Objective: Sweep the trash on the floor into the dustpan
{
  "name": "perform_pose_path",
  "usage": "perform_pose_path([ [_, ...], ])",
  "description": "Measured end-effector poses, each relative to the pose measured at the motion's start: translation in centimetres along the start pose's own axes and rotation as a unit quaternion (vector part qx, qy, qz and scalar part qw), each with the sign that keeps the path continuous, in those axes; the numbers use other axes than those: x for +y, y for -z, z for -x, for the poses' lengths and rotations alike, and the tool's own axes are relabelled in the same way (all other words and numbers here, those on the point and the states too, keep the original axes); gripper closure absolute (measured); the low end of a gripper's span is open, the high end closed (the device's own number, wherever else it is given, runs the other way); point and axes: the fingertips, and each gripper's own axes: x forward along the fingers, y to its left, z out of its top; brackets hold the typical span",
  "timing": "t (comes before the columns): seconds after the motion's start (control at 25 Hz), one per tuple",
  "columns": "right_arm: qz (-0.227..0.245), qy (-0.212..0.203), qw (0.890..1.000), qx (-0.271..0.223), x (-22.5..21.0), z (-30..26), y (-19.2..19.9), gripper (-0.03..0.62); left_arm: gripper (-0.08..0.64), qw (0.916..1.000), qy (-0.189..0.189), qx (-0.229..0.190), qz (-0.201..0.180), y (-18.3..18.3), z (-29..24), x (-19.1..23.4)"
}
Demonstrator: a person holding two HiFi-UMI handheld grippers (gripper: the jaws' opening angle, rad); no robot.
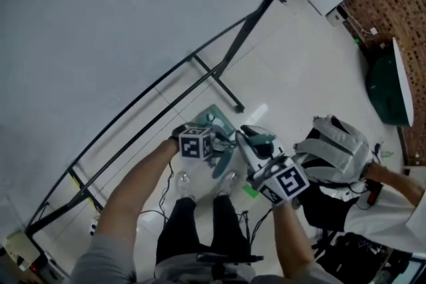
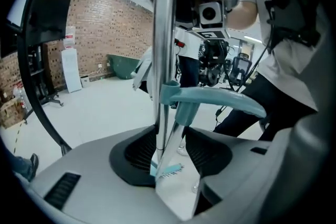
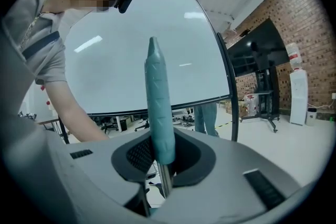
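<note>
- Whiteboard stand (image 1: pixel 219 83): its foot runs across the floor just beside the dustpan. A wide broom stroke could strike the foot and scatter trash under the frame.
- Grey backpack (image 1: pixel 336 149): it lies on the floor near the right gripper (image 3: pixel 160 165). A back-swing toward it could snag the broom.
- Dustpan (image 1: pixel 214 118): it rests on the floor by the stand foot, below the left gripper (image 2: pixel 173 155). The jaws of this gripper stand apart around the dustpan pole (image 2: pixel 164 34) and do not clamp it. If sweeping starts in this condition, the pan is likely to slide or tip away.
- Broom handle (image 3: pixel 158 102): the right jaws are clenched on its teal grip. The grip tapers, so the handle may twist under load.
- Green scrap (image 1: pixel 249 191): it lies near the person's feet, and a step could carry it off.
</note>
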Motion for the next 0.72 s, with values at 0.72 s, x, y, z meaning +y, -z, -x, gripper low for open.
perform_pose_path([
  [0.72,-0.012,0.033,0.999,0.005,-0.1,-0.2,0.6,0.375,0.343,0.9880,-0.081,0.024,0.129,4.0,2.5,0.8],
])
